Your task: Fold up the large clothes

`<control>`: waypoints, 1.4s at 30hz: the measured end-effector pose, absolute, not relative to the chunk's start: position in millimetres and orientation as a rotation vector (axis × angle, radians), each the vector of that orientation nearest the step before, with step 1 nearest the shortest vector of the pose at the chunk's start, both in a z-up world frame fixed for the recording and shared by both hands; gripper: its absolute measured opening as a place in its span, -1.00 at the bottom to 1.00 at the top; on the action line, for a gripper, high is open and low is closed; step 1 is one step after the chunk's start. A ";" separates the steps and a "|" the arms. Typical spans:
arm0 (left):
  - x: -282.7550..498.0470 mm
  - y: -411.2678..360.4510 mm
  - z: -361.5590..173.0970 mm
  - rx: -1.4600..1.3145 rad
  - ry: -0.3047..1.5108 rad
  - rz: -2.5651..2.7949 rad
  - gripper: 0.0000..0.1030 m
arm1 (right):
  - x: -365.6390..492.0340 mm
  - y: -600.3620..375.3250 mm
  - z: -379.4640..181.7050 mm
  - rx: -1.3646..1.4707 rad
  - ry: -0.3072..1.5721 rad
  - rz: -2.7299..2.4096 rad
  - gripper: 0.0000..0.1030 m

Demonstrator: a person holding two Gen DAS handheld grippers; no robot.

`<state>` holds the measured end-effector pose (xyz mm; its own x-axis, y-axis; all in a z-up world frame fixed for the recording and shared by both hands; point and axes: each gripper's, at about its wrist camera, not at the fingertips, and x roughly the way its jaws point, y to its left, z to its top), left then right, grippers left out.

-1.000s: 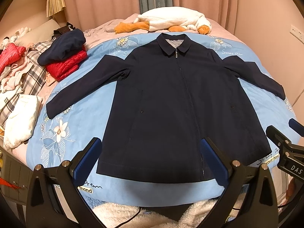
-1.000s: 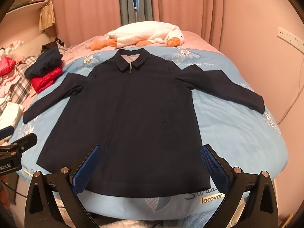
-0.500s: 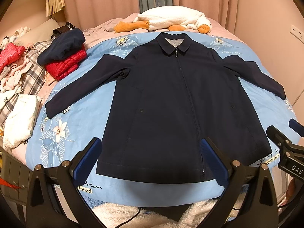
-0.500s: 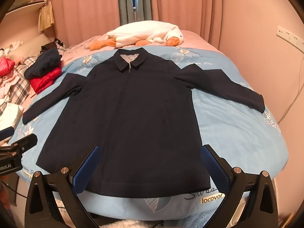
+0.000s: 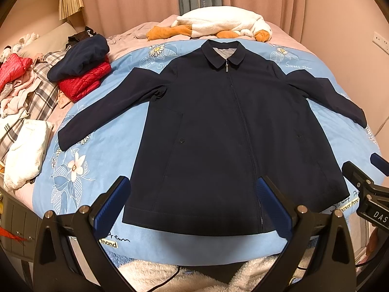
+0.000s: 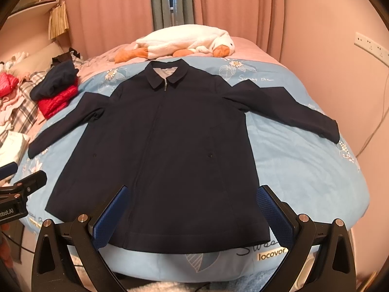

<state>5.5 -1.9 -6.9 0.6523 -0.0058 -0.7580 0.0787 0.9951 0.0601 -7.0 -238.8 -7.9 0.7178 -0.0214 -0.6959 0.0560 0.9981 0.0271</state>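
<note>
A dark navy zip-up jacket lies flat and face up on a light blue floral bedspread, collar toward the far end, both sleeves spread out to the sides. My left gripper hovers open above the jacket's near hem, left of its zipper, holding nothing. My right gripper is also open and empty, over the hem's right half. Each gripper shows at the edge of the other's view.
A white and orange plush goose lies beyond the collar. Folded navy and red clothes and a heap of mixed garments sit at the left. A pink wall with sockets bounds the right.
Almost nothing has changed. Both views have shifted very slightly; the jacket has stayed flat and both grippers have stayed open.
</note>
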 end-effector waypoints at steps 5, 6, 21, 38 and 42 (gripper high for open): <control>5.7 -1.3 -7.6 0.090 0.859 -0.048 1.00 | -6.5 -239.3 -8.8 0.049 0.772 -0.046 1.00; 5.8 -1.0 -8.1 0.090 0.860 -0.048 1.00 | -6.4 -238.8 -9.1 0.049 0.773 -0.046 1.00; 33.3 15.6 -37.1 -0.048 0.899 -0.114 1.00 | 2.0 -280.2 -23.8 0.295 0.714 0.113 1.00; 113.4 18.7 -74.7 -0.313 0.948 -0.180 1.00 | 72.1 -529.5 -121.3 0.978 0.550 -0.177 0.99; 130.2 12.4 -80.7 -0.280 0.968 -0.152 1.00 | 94.8 -570.6 -130.4 1.082 0.486 -0.251 0.98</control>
<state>130.2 12.4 -80.7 0.5600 -0.2518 -0.7893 0.0031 0.9533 -0.3019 94.8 -570.6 -130.4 0.8677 0.0385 -0.4956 0.4263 0.4553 0.7817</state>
